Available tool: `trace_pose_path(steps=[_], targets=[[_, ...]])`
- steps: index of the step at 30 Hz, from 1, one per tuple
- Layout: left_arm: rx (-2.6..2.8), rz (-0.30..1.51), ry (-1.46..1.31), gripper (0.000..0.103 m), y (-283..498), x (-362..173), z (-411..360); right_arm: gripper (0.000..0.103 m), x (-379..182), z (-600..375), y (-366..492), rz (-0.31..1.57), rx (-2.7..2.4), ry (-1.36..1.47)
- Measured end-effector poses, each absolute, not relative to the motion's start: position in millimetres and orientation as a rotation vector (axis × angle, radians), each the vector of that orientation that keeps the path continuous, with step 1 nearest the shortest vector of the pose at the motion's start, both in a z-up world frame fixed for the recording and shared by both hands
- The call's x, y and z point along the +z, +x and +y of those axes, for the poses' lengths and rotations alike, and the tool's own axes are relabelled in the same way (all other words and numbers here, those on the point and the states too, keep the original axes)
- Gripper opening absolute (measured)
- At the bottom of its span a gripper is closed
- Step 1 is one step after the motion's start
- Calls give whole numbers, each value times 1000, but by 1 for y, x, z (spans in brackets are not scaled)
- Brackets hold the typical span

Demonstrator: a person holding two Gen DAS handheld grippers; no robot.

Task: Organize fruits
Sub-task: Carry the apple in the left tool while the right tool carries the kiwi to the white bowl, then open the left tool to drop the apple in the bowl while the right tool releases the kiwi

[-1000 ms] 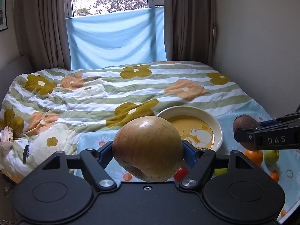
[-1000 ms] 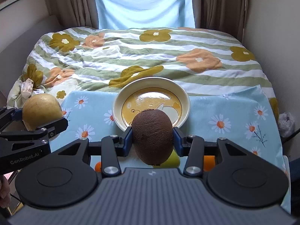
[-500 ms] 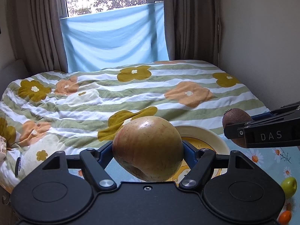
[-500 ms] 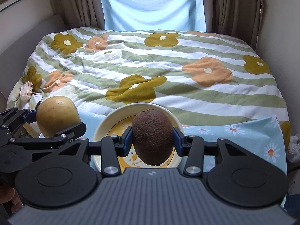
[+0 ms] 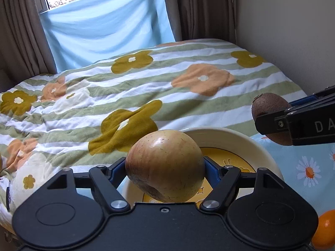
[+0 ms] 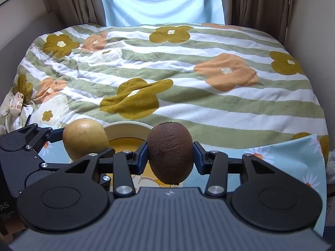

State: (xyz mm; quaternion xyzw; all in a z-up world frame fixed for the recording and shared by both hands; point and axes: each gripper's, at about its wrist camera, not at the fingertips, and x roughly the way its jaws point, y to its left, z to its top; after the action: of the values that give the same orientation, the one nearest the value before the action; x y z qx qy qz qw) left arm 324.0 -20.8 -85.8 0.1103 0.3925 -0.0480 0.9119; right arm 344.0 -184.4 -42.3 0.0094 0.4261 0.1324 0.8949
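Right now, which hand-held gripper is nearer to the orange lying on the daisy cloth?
Right, as far as the left wrist view shows. The right hand-held gripper, holding the kiwi, hangs beyond the orange; the left one, clamping the apple, is over the bowl, farther aside.

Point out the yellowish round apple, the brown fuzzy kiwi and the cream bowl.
yellowish round apple (image 5: 165, 165), left wrist view, front skin.
brown fuzzy kiwi (image 6: 170, 152), right wrist view, middle of skin.
cream bowl (image 5: 240, 138), left wrist view, far rim.
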Motion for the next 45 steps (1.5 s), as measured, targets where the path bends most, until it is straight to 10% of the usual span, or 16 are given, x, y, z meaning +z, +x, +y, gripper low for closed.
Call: trace_pose_path(steps=[10, 14, 45], targets=[[-108, 855, 290, 82, 337, -104, -37, 60, -55, -193, 352, 907, 266, 35], [-93, 789, 306, 103, 327, -91, -36, 60, -53, -193, 353, 903, 266, 35], [45, 792, 119, 103, 228, -59, 31, 61, -99, -134, 325, 895, 350, -182]])
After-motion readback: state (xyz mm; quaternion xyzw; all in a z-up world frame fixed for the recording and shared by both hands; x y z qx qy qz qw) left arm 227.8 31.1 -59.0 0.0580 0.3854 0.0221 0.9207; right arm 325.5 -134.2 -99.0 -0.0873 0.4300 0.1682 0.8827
